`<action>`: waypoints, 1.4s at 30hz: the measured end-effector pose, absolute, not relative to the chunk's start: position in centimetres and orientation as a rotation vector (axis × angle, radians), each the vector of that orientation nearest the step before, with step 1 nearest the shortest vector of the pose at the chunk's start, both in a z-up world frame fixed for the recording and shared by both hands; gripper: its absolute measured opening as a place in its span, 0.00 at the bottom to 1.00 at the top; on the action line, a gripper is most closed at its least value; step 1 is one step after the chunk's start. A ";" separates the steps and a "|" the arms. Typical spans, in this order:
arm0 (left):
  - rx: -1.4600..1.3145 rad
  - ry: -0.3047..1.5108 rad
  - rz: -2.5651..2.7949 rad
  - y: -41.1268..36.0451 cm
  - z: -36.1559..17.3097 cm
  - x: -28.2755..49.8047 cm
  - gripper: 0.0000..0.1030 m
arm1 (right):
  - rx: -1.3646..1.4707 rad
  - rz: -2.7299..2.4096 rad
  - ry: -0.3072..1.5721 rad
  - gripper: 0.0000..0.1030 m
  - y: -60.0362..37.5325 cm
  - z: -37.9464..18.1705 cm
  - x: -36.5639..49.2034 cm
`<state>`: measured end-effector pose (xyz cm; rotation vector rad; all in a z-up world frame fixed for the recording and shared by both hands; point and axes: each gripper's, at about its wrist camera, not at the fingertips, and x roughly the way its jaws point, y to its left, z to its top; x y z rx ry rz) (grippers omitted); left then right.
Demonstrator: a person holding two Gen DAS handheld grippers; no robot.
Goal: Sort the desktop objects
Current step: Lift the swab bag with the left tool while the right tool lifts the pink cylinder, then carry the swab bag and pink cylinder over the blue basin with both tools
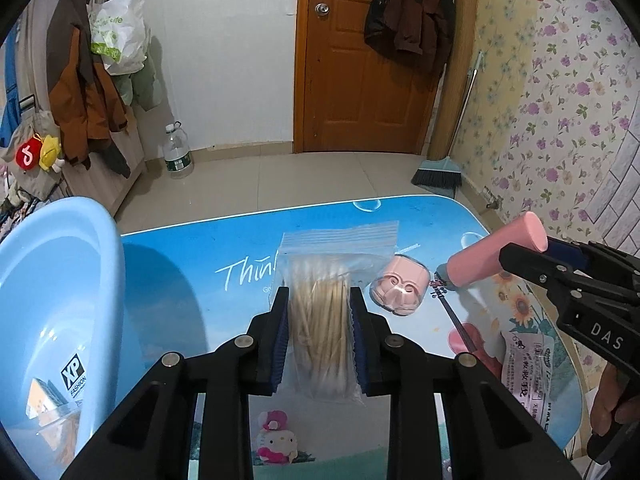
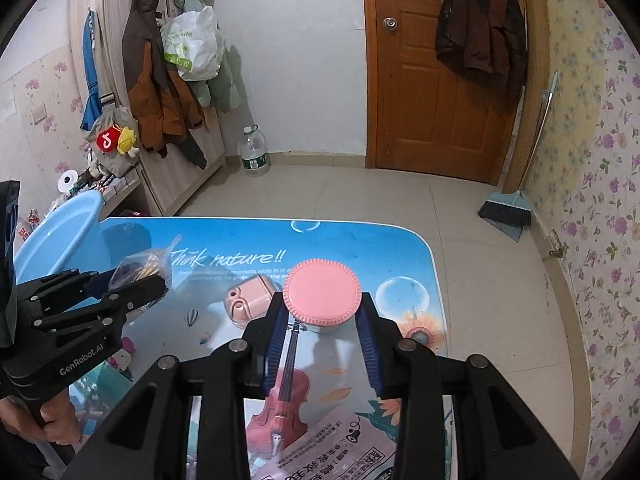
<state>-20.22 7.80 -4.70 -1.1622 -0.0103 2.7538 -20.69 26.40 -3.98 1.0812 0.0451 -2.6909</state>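
Left wrist view: the left hand-held gripper (image 1: 319, 312) is clenched on a clear zip bag of cotton swabs (image 1: 320, 316), with both blue pads pressing its sides and the bag raised off the bench (image 1: 192, 264). A light-blue plastic basin (image 1: 52, 304) stands at the left edge of the bench, just beside this gripper. A pink case (image 1: 400, 290) lies on the bench to the right of the bag, apart from it. The right hand-held gripper (image 1: 520, 258) enters from the right, grasping a pink-lidded jar (image 1: 496, 254) held clear of the bench surface. Right wrist view: the right hand-held gripper (image 2: 322, 316) is closed on the pink-lidded jar (image 2: 322, 292), with its 2 pads against the jar body below the round ribbed lid. A printed pink paper slip (image 2: 340, 444) lies on the bench beneath this gripper.
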 end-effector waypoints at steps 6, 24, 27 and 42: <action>-1.123 -0.006 2.761 7.7 -3.6 -19.4 0.24 | 1.066 -2.703 0.061 0.35 26.3 -3.1 -19.9; -1.037 -0.011 2.787 7.1 -0.4 -16.8 0.24 | 0.995 -2.732 0.078 0.35 26.1 0.7 -17.2; -1.021 -0.009 2.788 6.9 0.2 -16.4 0.24 | 0.975 -2.736 0.098 0.35 25.7 1.7 -16.5; -0.906 -0.048 2.843 4.3 4.6 -12.7 0.24 | 0.861 -2.750 0.155 0.35 22.8 7.3 -12.6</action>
